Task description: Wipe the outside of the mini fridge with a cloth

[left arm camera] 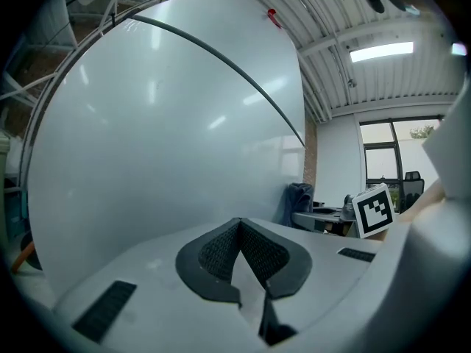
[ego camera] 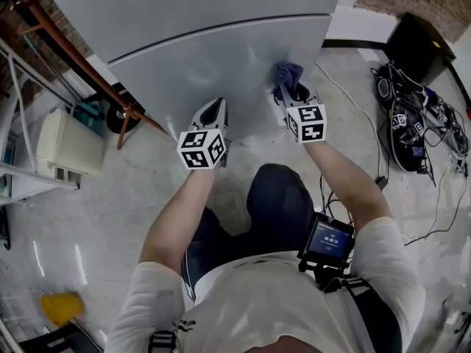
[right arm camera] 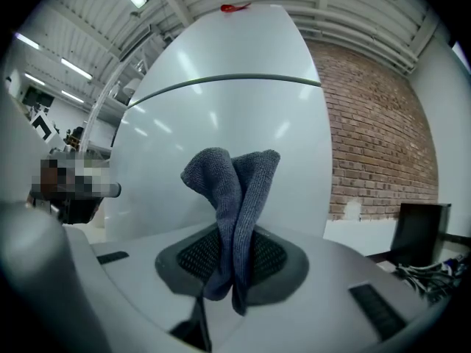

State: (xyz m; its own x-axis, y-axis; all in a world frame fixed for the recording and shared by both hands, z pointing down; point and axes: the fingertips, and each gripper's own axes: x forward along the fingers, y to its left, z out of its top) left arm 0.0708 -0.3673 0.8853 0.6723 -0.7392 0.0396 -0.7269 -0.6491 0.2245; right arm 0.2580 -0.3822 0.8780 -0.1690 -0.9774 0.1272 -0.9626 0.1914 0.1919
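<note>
The mini fridge is pale grey-white with a dark seam across its front; it fills the top of the head view and looms in both gripper views. My right gripper is shut on a folded blue-grey cloth, whose free end stands up between the jaws close to the fridge's lower door near its right edge. My left gripper is shut with nothing in it, pointing at the lower door left of the cloth.
A tangle of cables and gear lies on the floor at the right beside a black box. A metal rack with an orange bar stands at the left. A brick wall runs behind the fridge. A yellow object lies bottom left.
</note>
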